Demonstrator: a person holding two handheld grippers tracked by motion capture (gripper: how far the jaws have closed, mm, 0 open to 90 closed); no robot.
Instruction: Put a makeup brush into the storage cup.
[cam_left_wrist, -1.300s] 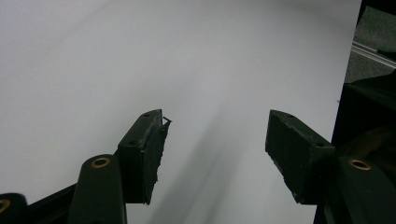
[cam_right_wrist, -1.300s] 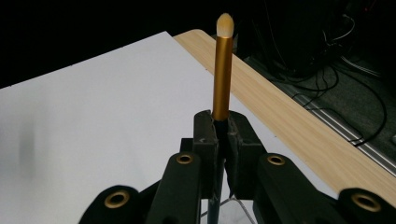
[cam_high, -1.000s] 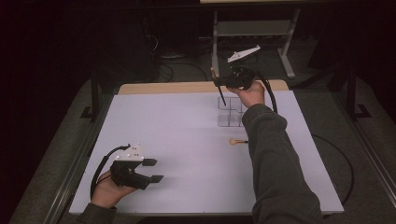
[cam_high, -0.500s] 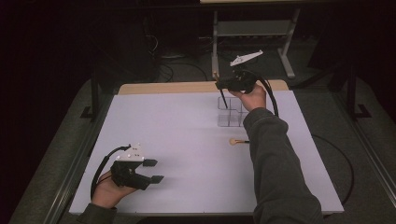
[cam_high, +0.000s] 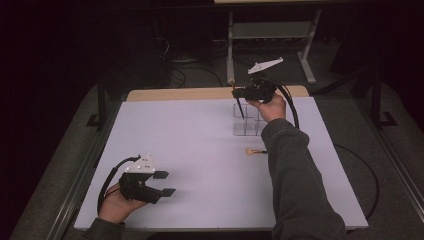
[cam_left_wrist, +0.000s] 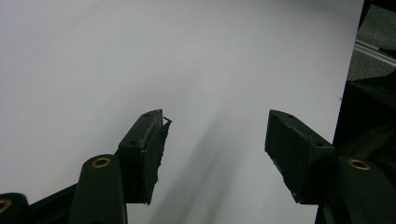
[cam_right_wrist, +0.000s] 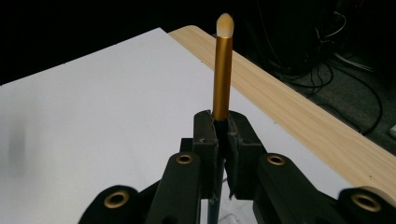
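Right claw clamped on makeup brush, pinch at the join of gold ferrule and dark handle. Held above the clear organizer at the far side of the bench, dark handle end angled down toward one of its cells, bristle tip up.

Likely step: dropping the brush handle-first into a cell. To do well:
- square the handle over one cell before lowering, currently tilted
- lower slowly, clear walls hard to judge
- release only once the handle end is inside, else possible tip-out or a nudged organizer

Brush look: slim, gold metallic ferrule, small pale cream rounded tuft, black handle below the grip. Light, slippery-looking ferrule, so grip best kept firm.

Second brush flat on the bench near the organizer, beside the right sleeve.

Left claw open, nothing between pads, parked low over the near left of the bench.
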